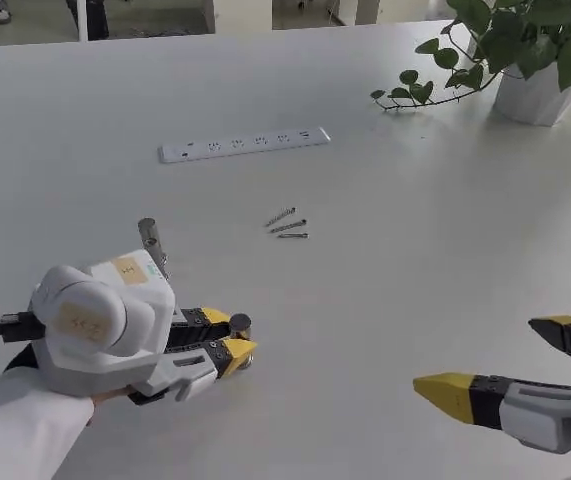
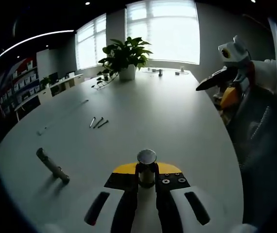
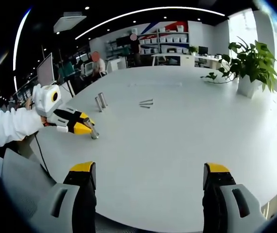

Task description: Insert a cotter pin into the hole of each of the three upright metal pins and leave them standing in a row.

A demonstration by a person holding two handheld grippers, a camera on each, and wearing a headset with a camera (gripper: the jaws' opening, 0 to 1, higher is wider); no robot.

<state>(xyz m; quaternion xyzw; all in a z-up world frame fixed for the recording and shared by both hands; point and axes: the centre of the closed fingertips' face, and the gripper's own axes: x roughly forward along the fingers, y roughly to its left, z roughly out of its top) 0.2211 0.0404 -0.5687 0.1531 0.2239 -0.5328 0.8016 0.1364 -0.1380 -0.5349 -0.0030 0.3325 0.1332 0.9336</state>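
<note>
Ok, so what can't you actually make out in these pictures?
- Pin holes: too small in every view; the clamped pin is also partly covered between the jaws of the left gripper.
- Lower part of the standing pins: head view, hidden behind the left gripper's body.
- Ends of the cotter pins: too small to show.
- Rear of the right gripper: cut off by the head view's edge.

desk (image 1: 435, 260): smooth, matt white
metal pin (image 2: 147, 162): bare metal, pretty shiny
cotter pins (image 1: 287, 226): dull grey metal
</note>
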